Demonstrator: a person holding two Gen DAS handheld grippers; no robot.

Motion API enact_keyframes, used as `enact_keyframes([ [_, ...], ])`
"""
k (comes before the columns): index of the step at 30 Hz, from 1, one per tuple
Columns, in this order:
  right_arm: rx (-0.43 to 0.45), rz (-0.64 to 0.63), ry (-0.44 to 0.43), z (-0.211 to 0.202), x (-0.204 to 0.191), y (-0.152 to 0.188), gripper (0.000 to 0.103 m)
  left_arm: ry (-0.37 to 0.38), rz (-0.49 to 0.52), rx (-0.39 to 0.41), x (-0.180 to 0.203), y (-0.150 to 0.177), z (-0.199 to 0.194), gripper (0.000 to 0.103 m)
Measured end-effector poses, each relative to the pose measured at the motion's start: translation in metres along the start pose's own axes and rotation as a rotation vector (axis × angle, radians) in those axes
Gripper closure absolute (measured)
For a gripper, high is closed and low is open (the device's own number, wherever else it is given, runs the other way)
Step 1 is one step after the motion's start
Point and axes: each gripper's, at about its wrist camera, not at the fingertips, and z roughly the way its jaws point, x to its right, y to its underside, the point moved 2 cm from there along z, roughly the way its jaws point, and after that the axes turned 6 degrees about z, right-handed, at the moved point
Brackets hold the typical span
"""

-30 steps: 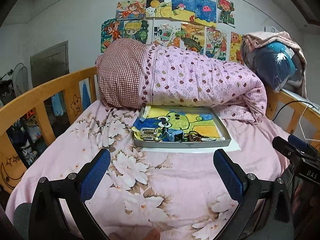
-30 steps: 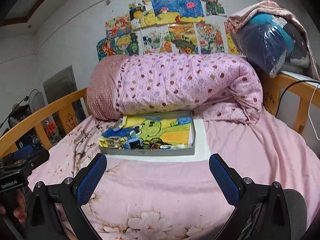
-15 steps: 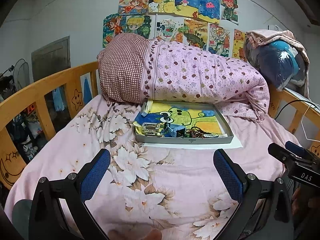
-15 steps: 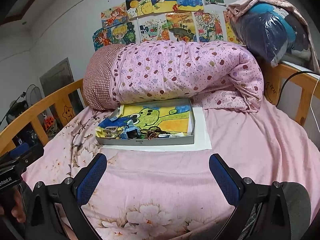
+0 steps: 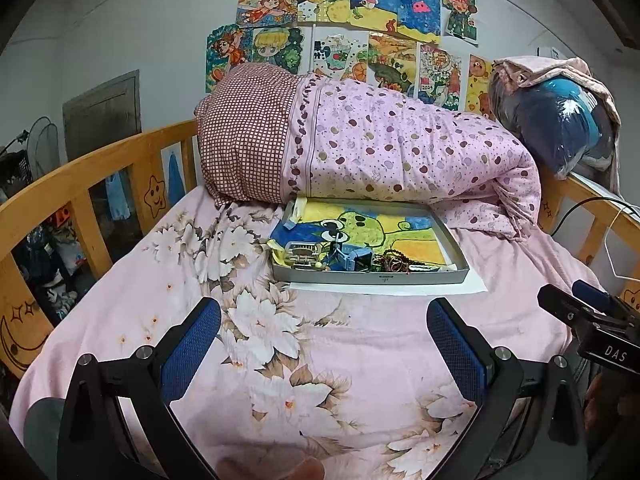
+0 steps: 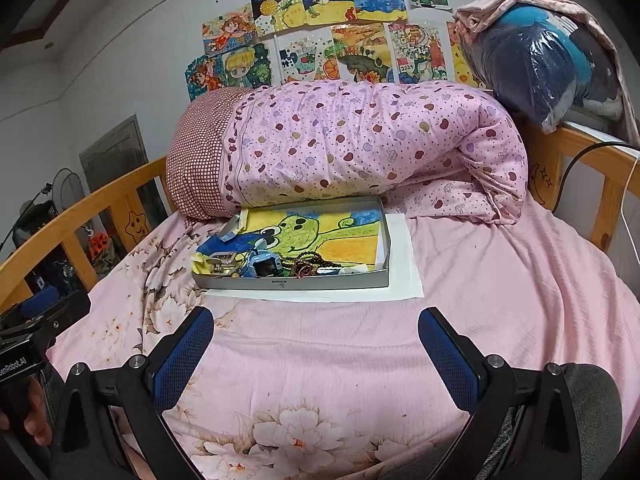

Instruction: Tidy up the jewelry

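A shallow grey tray [image 5: 372,278] [image 6: 292,283] lies on the pink bed, lined with a yellow and blue frog drawing. Along its near edge lie a clear plastic box [image 5: 301,251], a small blue box [image 5: 355,260] [image 6: 262,265], and tangled dark bead strings and rings [image 5: 394,263] [image 6: 310,264]. My left gripper [image 5: 324,344] is open and empty, above the bedsheet well short of the tray. My right gripper [image 6: 316,344] is open and empty, also short of the tray. Each gripper shows at the edge of the other's view.
A white paper sheet [image 6: 404,268] lies under the tray. A rolled pink dotted quilt [image 5: 400,152] lies right behind it. Wooden bed rails [image 5: 80,184] [image 6: 600,160] run along both sides. A plastic-wrapped blue bundle [image 6: 552,60] sits at the back right.
Both grippers have risen and tilted down a little, so the tray sits lower and slightly closer in both views. Both stay open and empty.
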Motion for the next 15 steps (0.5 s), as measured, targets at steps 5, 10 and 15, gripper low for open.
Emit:
enact_keyframes([
  [5,0.001,-0.002,-0.002,0.0006,0.0004,-0.0003,0.0,0.0,0.002,0.0,0.0001,0.0006,-0.0001,0.002],
  [10,0.0,-0.003,-0.001,0.0005,0.0002,-0.0002,0.0,0.001,0.003,-0.001,-0.001,0.001,0.0002,0.002],
  [15,0.0,-0.002,0.0,0.0007,0.0,0.0002,0.0,0.001,0.004,-0.001,-0.0007,0.0008,0.0004,0.002],
])
